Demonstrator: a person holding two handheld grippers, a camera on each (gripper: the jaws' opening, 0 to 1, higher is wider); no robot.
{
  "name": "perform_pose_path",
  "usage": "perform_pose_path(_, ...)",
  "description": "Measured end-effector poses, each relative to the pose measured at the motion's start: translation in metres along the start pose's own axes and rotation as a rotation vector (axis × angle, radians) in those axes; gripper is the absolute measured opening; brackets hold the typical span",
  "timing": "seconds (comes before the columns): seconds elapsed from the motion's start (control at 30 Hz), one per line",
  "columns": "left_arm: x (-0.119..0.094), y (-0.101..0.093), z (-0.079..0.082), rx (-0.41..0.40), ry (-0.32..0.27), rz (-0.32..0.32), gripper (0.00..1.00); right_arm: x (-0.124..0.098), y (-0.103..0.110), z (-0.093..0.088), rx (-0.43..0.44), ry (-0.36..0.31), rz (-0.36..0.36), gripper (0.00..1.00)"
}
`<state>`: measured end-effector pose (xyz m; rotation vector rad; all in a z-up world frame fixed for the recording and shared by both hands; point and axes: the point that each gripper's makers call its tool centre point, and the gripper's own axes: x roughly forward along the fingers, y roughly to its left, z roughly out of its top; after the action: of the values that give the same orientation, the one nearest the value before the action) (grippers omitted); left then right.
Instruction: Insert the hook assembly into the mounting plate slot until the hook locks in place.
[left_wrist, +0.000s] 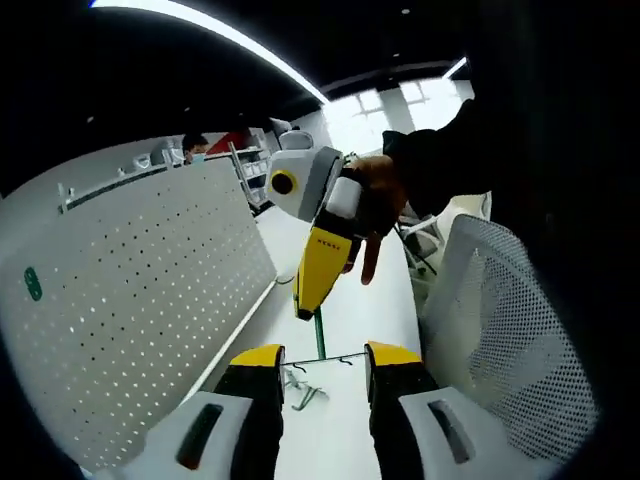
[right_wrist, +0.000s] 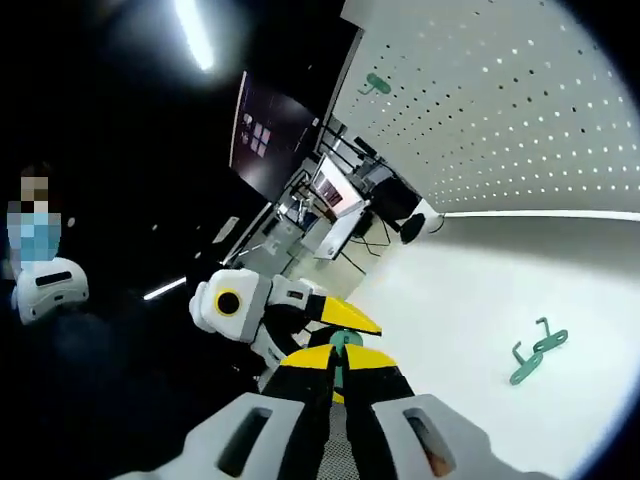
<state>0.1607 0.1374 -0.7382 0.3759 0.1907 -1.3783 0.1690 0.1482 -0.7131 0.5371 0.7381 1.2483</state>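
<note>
R gripper (right_wrist: 338, 372) fingers pinching green hook (right_wrist: 345, 342); L gripper (left_wrist: 322, 368) fingers spread, holding nothing. Keep pinch firm, square hook to pegboard (left_wrist: 130, 300) slot ahead of fingers, push till lock.

A white mesh chair back (left_wrist: 505, 330) is seen beside the white surface (left_wrist: 350, 310). A dark wall screen (right_wrist: 268, 135) is mounted above cluttered desks with a lit monitor (right_wrist: 332, 188). A long ceiling light strip (left_wrist: 230, 35) is seen overhead.
</note>
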Motion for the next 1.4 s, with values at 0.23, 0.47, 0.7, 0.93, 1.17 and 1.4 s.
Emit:
perform_pose_path(0.23, -0.006, -0.032, -0.003, -0.415, -0.034, -0.339, 0.35, 0.005, 0.018, -0.019, -0.129, 0.132, 0.055, 0.02)
perform_pose_path(0.47, -0.009, -0.044, -0.006, -0.417, 0.006, -0.421, 0.30, 0.011, 0.029, -0.036, -0.234, 0.253, 0.068, 0.02)
perform_pose_path(0.7, -0.008, -0.060, -0.006, -0.335, 0.058, -0.483, 0.21, 0.015, 0.038, -0.040, -0.300, 0.330, 0.083, 0.02)
perform_pose_path(0.93, -0.006, -0.062, -0.011, -0.299, 0.078, -0.470, 0.19, 0.014, 0.035, -0.044, -0.321, 0.356, 0.068, 0.02)
perform_pose_path(1.17, -0.005, -0.066, -0.016, -0.234, 0.176, -0.467, 0.18, 0.014, 0.035, -0.051, -0.399, 0.396, 0.039, 0.03)
perform_pose_path(1.4, 0.000, -0.065, -0.015, -0.233, 0.185, -0.456, 0.18, 0.021, 0.026, -0.062, -0.441, 0.449, -0.009, 0.03)
